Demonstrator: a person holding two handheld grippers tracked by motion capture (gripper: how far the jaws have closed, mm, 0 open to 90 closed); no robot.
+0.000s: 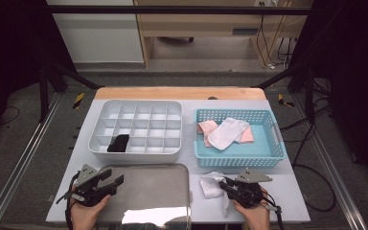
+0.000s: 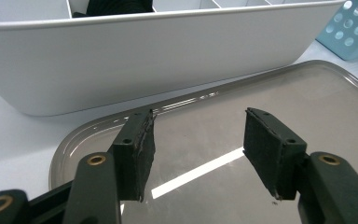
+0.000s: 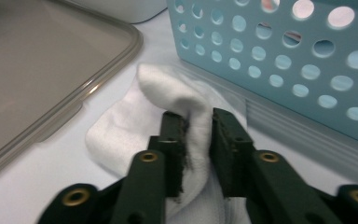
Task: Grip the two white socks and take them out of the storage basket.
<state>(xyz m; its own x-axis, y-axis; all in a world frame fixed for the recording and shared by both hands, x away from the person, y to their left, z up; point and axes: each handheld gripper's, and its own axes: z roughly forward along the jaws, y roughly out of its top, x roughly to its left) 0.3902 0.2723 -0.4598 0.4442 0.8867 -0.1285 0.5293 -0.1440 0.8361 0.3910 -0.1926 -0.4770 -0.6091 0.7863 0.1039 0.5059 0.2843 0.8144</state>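
Note:
A crumpled white sock [image 1: 211, 186] [image 3: 140, 107] lies on the table between the metal tray [image 1: 148, 191] and the blue basket [image 1: 239, 160]. My right gripper [image 1: 223, 183] [image 3: 198, 123] sits low over it, and a fold of the sock fills the narrow gap between its pads. My left gripper [image 1: 116, 182] [image 2: 198, 140] hovers over the tray's near left part, jaws wide apart with nothing between them. A black sock [image 1: 119, 143] [image 2: 116, 5] sits in a front-left cell of the white divided organizer [image 1: 139, 102].
The basket [image 3: 284, 60] holds a white sock [image 1: 227, 132] and a pink one [image 1: 205, 127]. In the left gripper view the organizer wall [image 2: 144, 60] rises just beyond the tray [image 2: 317, 93]. The tray's rim [image 3: 98, 84] lies left of the held sock.

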